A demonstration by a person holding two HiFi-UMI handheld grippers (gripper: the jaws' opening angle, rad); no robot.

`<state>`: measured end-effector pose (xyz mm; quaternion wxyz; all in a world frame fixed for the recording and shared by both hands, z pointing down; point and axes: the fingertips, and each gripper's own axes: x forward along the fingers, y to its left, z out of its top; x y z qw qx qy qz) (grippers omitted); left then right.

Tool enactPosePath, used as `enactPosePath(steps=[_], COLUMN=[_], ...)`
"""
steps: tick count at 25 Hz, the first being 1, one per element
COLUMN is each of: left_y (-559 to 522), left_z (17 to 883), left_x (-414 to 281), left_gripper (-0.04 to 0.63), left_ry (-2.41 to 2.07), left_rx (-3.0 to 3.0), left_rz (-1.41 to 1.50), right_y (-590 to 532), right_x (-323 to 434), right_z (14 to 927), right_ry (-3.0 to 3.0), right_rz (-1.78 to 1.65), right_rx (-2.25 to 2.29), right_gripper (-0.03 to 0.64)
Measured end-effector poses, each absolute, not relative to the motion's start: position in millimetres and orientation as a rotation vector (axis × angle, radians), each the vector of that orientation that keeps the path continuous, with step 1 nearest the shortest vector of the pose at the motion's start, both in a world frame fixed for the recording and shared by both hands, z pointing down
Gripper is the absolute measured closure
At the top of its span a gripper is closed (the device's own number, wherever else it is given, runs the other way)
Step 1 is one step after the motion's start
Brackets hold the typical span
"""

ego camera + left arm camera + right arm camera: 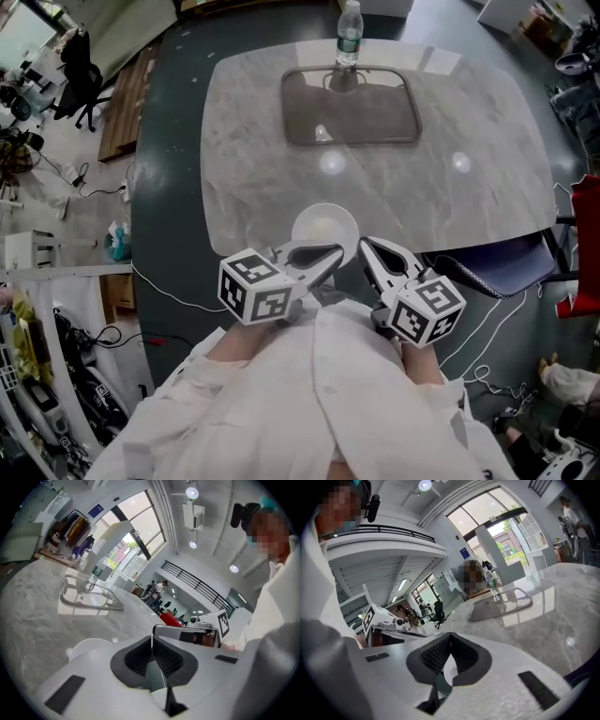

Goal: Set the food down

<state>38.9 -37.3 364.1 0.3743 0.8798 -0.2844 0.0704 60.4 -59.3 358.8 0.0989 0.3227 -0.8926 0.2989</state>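
A white round plate (323,228) lies near the front edge of the marble table (469,187); I see no food on it. My left gripper (334,255) is shut and empty, its tips just at the plate's near rim. My right gripper (365,247) is shut too, with nothing between its jaws, just right of the plate. The left gripper view has that gripper (151,640) with pads together and the plate (86,645) low on the left. In the right gripper view the gripper (450,638) is closed over bare marble.
A grey tray (286,112) lies at the table's far side with a water bottle (349,36) behind it. A dark blue seat (506,264) sits under the table's right front corner. Cables and wooden boards (122,103) lie on the floor to the left.
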Motion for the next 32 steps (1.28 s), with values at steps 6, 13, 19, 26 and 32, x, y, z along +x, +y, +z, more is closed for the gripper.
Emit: enactPosePath(steps=[6,13,19,26,32], left_y=[-45,-56,-54,-34,-36], left_z=[362,370,396,427,449], left_x=[9,-12,-28,-25,-35], left_gripper=[0.574,0.574,0.574,0.574,0.574], left_ry=[-0.764,-0.789,-0.794,-0.734,-0.806], left_rx=[2.208,2.147,2.086,2.049,1.989], left_rz=[0.150,0.149,0.221,0.360,0.408], right_y=[-65,-62,-62,-53,-51], right_x=[45,35,37,36,47], right_z=[358,369,388,415,434], right_ry=[-2.644,-2.578,-2.511,-2.411,-2.316], right_rz=[0.895,0.919,0.985,1.047,1.076], right_rx=[0.990,0.974,1.024,1.058,1.138], right_gripper=[0.615,0.615,0.614,0.614,0.614])
